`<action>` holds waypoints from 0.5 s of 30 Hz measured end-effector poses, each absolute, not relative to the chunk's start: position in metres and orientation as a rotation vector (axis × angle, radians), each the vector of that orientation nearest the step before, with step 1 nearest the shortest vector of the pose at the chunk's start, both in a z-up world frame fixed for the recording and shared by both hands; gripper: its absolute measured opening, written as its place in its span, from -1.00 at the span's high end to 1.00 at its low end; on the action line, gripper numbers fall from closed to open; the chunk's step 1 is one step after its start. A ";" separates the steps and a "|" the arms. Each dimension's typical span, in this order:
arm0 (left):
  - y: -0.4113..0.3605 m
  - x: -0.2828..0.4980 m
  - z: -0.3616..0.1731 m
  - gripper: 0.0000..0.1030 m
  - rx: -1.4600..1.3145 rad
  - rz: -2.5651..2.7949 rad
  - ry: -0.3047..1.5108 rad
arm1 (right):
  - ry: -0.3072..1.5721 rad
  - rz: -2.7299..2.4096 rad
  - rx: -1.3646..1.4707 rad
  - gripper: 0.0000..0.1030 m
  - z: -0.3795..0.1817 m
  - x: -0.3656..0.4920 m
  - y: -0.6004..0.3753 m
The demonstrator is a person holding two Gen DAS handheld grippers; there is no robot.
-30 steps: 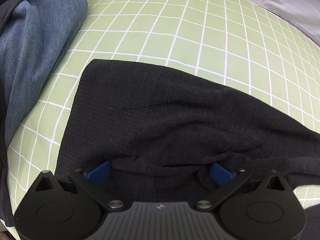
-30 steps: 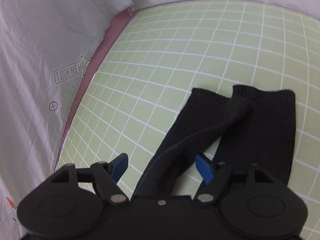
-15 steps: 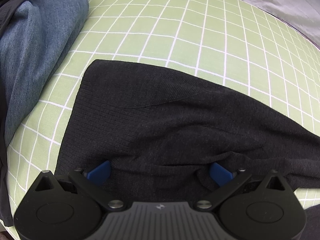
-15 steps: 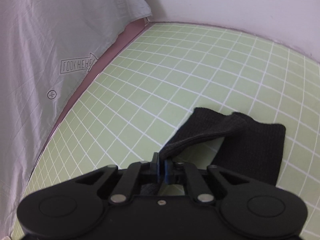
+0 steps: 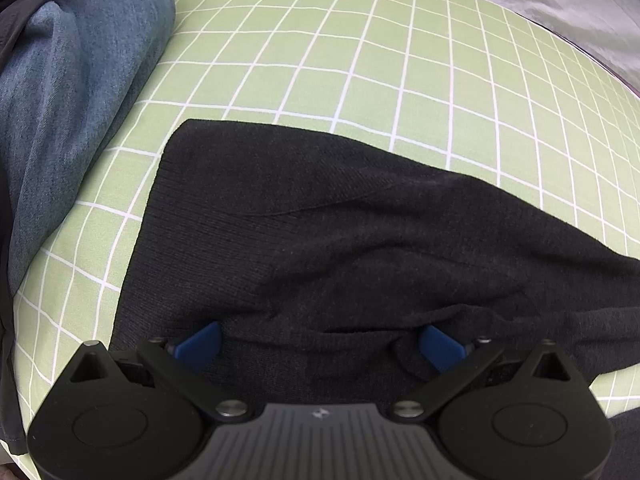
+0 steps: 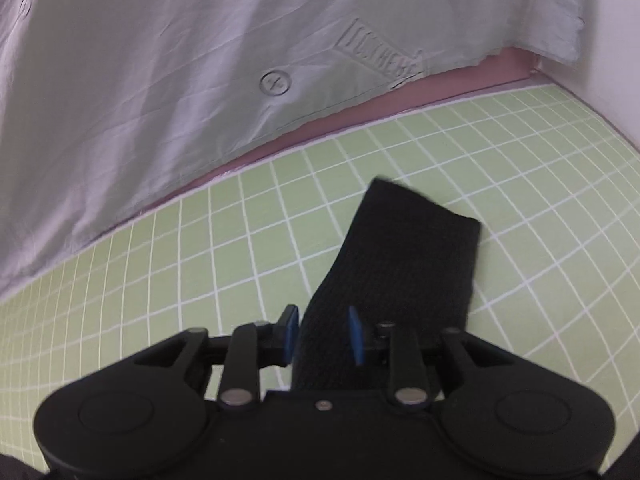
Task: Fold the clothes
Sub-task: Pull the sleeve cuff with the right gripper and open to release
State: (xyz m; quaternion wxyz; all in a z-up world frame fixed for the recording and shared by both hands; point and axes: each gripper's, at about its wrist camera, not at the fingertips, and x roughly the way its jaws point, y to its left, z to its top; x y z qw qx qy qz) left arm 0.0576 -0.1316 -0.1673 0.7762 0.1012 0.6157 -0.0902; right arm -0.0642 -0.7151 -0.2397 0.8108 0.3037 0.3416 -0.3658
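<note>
A black knit sweater (image 5: 352, 240) lies spread on the green checked sheet (image 5: 360, 60). My left gripper (image 5: 320, 346) is open, its blue pads wide apart over a bunched fold at the near edge of the sweater. In the right wrist view the sweater's ribbed black sleeve (image 6: 404, 256) runs out from between the blue pads of my right gripper (image 6: 323, 334). The pads stand partly apart with the sleeve between them, and the sleeve's cuff end rests on the sheet (image 6: 200, 272).
A folded blue denim garment (image 5: 72, 92) lies at the left of the sheet. A pale grey-white cloth (image 6: 180, 60) with printed marks hangs behind the bed's far edge. A pink strip (image 6: 400, 100) and a white wall (image 6: 616, 40) border the sheet.
My right gripper shut on the sleeve, swung with it toward the white cloth, and its pads now stand partly apart. The sleeve now lies flat as one layer. The left gripper has not moved.
</note>
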 end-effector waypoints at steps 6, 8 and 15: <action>-0.132 0.063 -0.162 -1.00 0.218 -0.192 1.348 | 0.687 -0.931 0.778 0.20 -0.255 -0.115 -0.744; -0.132 0.064 -0.161 -1.00 0.219 -0.191 1.352 | 0.702 -0.921 0.774 0.20 -0.264 -0.115 -0.749; -0.127 0.066 -0.152 -1.00 0.217 -0.186 1.359 | 0.742 -0.870 0.671 0.28 -0.271 -0.094 -0.753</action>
